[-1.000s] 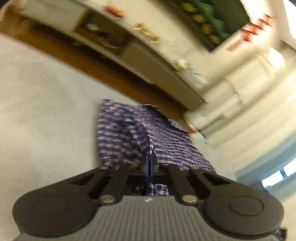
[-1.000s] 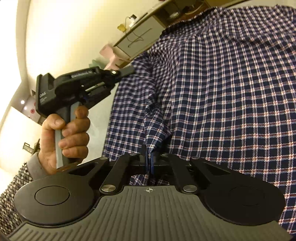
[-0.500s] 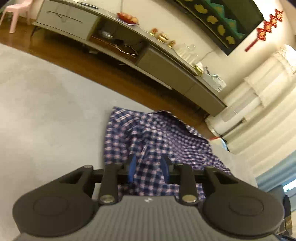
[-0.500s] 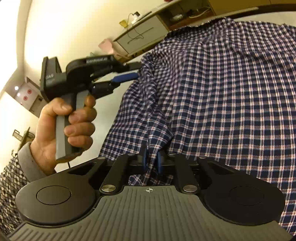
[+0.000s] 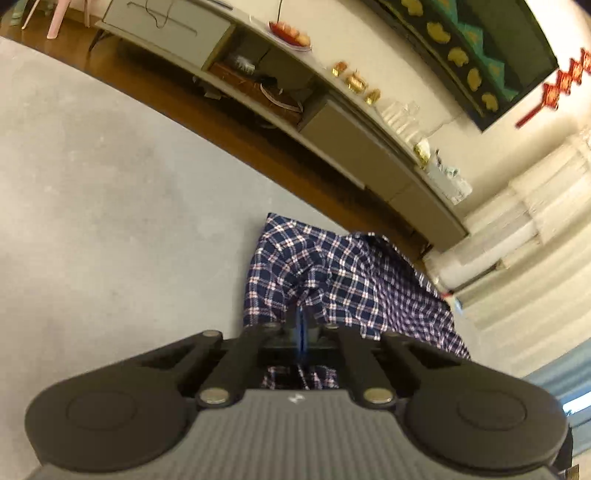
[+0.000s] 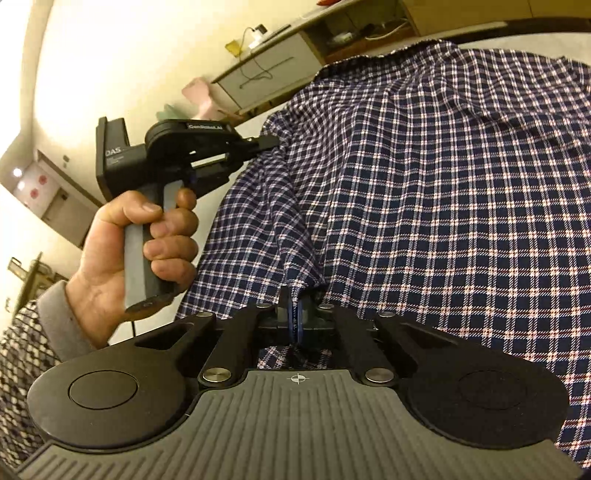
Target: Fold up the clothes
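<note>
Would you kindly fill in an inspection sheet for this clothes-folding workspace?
Surface: grey mat on a wooden floor, shirt lying at its edge.
Job's things: plaid shirt, rumpled, fabric pinched at two spots.
Clutter: nothing seen on the mat.
Grippers: left tool shut on the shirt; right tool shut on a shirt fold; hand grips the left handle.
Cables: cord across the cabinet front.
Surroundings: low cabinet with a fruit plate.
</note>
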Motion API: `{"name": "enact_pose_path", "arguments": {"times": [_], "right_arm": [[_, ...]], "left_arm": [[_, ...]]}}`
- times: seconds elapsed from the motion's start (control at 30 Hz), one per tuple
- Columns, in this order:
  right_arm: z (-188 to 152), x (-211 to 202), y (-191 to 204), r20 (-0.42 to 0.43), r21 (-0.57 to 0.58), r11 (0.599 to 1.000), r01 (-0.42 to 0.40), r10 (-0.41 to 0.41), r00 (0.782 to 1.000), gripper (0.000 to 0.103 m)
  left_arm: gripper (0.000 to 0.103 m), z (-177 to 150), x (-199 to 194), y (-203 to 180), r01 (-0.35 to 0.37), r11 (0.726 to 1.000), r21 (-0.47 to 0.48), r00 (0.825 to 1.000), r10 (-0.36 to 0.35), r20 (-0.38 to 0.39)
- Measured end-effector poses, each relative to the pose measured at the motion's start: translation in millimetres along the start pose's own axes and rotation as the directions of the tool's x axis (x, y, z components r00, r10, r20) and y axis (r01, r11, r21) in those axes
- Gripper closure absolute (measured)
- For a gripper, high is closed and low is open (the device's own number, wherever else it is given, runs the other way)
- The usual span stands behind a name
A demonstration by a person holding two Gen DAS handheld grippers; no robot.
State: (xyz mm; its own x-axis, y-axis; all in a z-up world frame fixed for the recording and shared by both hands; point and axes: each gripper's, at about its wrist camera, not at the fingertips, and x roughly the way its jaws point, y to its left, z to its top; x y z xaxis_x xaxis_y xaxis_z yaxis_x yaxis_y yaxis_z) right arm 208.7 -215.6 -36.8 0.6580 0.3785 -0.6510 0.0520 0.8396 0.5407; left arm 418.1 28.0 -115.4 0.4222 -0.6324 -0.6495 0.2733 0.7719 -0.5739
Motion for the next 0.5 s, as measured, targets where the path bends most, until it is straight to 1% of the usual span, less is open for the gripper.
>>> {"name": "enact_pose_path", "arguments": {"times": [0.03,0.07,0.13,0.17,0.2,0.27,0.3,0.33,0.37,0.4,0.47,0.5], "right_arm": [[0,-3,2,-0.006,-0.007,1.0,0.01,-0.011,1.0,0.103],[0,-8,5,-0.013,-0.017,1.0,0.024,-0.024,1.0,0.1],[-3,-24,17,0.014,-0.062,0.995,0.08,-0.08,0.997,0.081],[-6,-34,28,0.047,-0.109,0.987,0.121,-0.116,0.992,0.08],[-11,-46,41,0.081,-0.163,0.976,0.148,-0.136,0.987,0.079],[-34,-70,70,0.123,-0.276,0.948,0.157,-0.127,0.984,0.074],[-51,-78,85,0.118,-0.334,0.933,0.132,-0.098,0.988,0.074],[-72,-84,101,0.086,-0.394,0.916,0.076,-0.046,0.995,0.07],[-96,-90,118,0.036,-0.45,0.893,0.002,0.016,0.999,0.061],[-119,-96,135,-0.017,-0.5,0.863,-0.073,0.074,0.997,0.056],[-163,-101,163,-0.095,-0.598,0.782,-0.176,0.149,0.984,0.039],[-184,-103,175,-0.132,-0.642,0.735,-0.22,0.177,0.975,0.034]], "left_arm": [[0.097,3,-6,-4,-0.015,1.0,0.019,1.0,0.015,-0.018],[0.094,3,-16,-7,-0.026,0.999,0.047,0.999,0.027,-0.027],[0.088,-1,-44,-14,-0.032,0.993,0.117,0.999,0.036,-0.028],[0.084,-5,-59,-17,-0.031,0.987,0.156,0.999,0.035,-0.025],[0.081,-10,-76,-20,-0.027,0.98,0.195,0.999,0.032,-0.023],[0.078,-24,-107,-19,-0.016,0.97,0.245,0.999,0.026,-0.04],[0.078,-31,-119,-15,-0.017,0.968,0.252,0.998,0.033,-0.058],[0.078,-38,-127,-12,-0.016,0.967,0.253,0.996,0.038,-0.082],[0.078,-46,-136,-9,-0.017,0.967,0.255,0.994,0.045,-0.103],[0.077,-53,-144,-5,-0.024,0.966,0.256,0.992,0.055,-0.115],[0.077,-63,-152,-2,-0.034,0.963,0.266,0.989,0.07,-0.129],[0.077,-69,-156,-1,-0.035,0.962,0.269,0.988,0.074,-0.135]]}}
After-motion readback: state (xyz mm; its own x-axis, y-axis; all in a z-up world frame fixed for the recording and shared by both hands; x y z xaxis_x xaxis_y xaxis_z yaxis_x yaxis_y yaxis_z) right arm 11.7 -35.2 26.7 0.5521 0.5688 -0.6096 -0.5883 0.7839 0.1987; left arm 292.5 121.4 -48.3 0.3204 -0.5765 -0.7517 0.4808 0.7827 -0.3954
